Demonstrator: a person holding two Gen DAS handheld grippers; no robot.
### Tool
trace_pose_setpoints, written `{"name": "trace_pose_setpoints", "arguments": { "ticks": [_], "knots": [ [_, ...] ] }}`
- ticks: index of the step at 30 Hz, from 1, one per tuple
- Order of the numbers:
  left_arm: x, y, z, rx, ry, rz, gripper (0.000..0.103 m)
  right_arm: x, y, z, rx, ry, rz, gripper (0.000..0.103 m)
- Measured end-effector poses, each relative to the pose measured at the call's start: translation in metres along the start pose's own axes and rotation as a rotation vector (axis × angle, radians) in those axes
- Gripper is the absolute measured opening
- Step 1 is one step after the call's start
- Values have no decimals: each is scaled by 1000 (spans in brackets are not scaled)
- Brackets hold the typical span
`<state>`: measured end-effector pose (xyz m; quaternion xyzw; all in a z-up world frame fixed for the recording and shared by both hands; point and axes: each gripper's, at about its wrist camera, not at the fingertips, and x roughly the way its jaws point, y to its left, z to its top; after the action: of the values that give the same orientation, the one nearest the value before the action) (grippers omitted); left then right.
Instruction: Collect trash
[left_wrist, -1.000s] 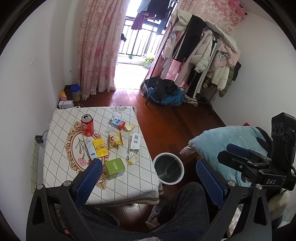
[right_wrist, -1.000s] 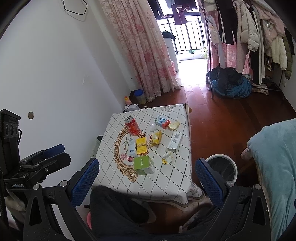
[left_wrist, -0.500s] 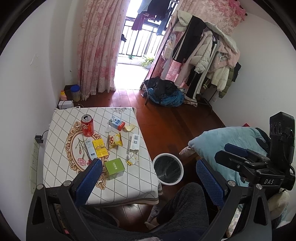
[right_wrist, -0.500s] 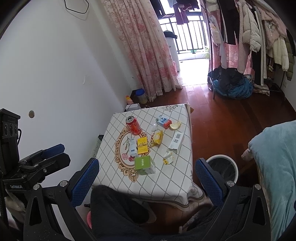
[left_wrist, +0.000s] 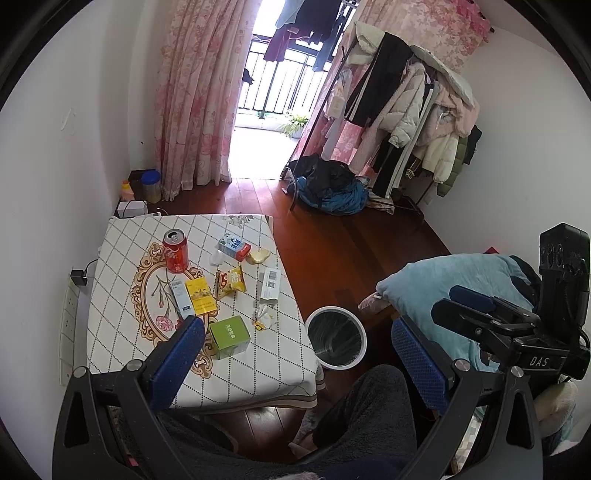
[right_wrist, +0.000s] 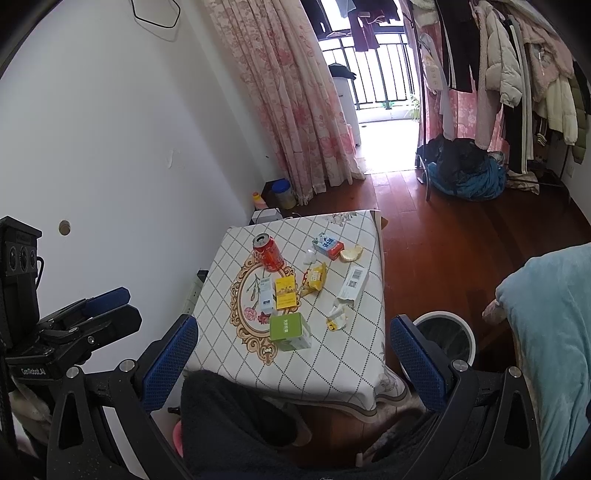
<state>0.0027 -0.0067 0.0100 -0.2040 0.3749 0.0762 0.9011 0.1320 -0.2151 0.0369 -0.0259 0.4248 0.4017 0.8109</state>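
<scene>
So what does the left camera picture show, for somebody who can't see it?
The open left gripper hangs above a small table littered with trash: a red can, a green box, wrappers. A white bin stands on the floor beside the table.

I look into a small room with white walls (left_wrist: 44, 155) and a red-brown wooden floor (left_wrist: 332, 236). A low table under a white diamond-pattern cloth (right_wrist: 332, 354) stands against the left-hand wall. Pink floral curtains (left_wrist: 195, 92) frame an open balcony door (left_wrist: 266, 85); daylight falls bright across the threshold, and a dark railing shows beyond. A clothes rack (left_wrist: 406, 110) loaded with coats stands along the far right side, with a heap of dark and blue clothing (left_wrist: 332, 188) on the floor at its foot. A light blue blanket (right_wrist: 550, 332) lies at the near right. White wall sockets (left_wrist: 68, 325) sit low beside the table.
</scene>
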Motion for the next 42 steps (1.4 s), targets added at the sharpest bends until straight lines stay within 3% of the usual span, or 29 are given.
{"name": "trace_pose_setpoints", "arguments": {
  "ticks": [34, 37, 42],
  "knots": [
    [0, 2, 0, -1, 0, 0, 103, 2, 1, 1, -6, -4, 12, 103],
    [6, 8, 5, -16, -8, 59, 103, 4, 0, 0, 5, -6, 9, 103],
    [54, 50, 3, -97, -7, 331, 103, 39, -14, 1, 53, -4, -54, 103]
  ]
}}
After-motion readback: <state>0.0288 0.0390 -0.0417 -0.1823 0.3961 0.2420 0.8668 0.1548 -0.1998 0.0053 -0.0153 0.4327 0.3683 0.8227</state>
